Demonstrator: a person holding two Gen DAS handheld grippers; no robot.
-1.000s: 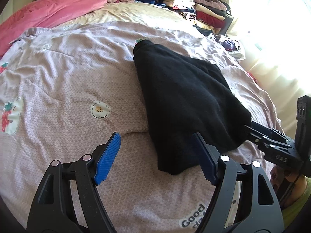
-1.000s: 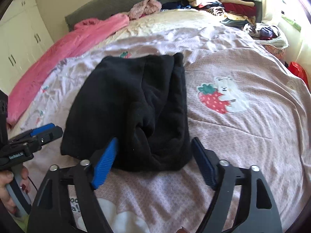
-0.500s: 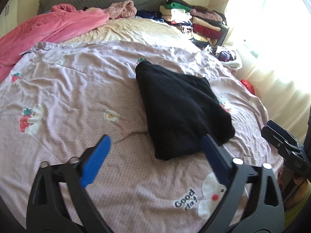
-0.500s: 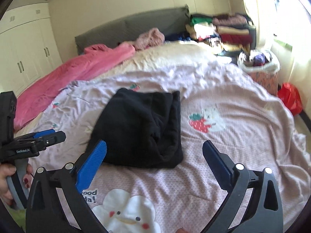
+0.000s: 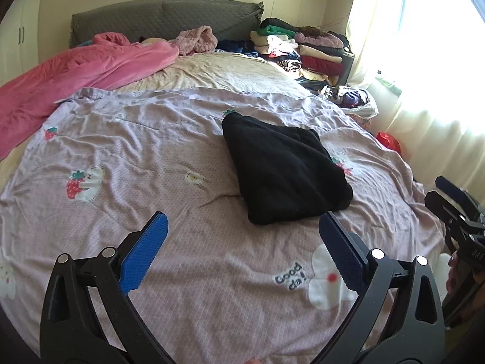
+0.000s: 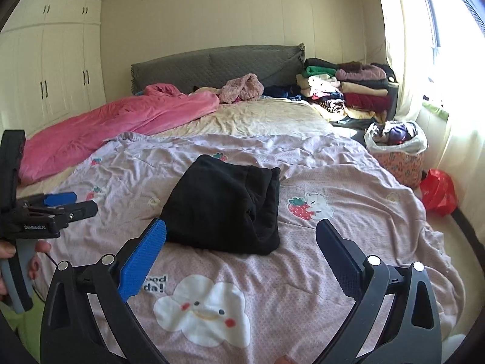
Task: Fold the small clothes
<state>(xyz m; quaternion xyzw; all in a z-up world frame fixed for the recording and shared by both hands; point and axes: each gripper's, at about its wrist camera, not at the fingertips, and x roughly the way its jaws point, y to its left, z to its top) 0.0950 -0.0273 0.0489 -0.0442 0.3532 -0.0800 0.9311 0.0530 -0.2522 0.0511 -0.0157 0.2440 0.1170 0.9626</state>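
A black garment (image 5: 282,170) lies folded into a compact block on the lilac printed quilt (image 5: 121,157); it also shows in the right wrist view (image 6: 227,209). My left gripper (image 5: 242,236) is open and empty, held back from the garment's near edge. My right gripper (image 6: 241,242) is open and empty, also short of the garment. The right gripper shows at the right edge of the left wrist view (image 5: 454,203), and the left gripper at the left edge of the right wrist view (image 6: 65,203).
A pink blanket (image 6: 115,124) lies along the bed's left side. Stacked folded clothes (image 6: 348,91) stand at the far right by the grey headboard (image 6: 212,66). A basket of clothes (image 6: 397,148) and a red bag (image 6: 438,191) sit on the floor to the right. White wardrobes (image 6: 51,66) stand at the left.
Both grippers have pulled back and up from the black garment, which stays folded on the quilt. Both sets of jaws have opened wider.
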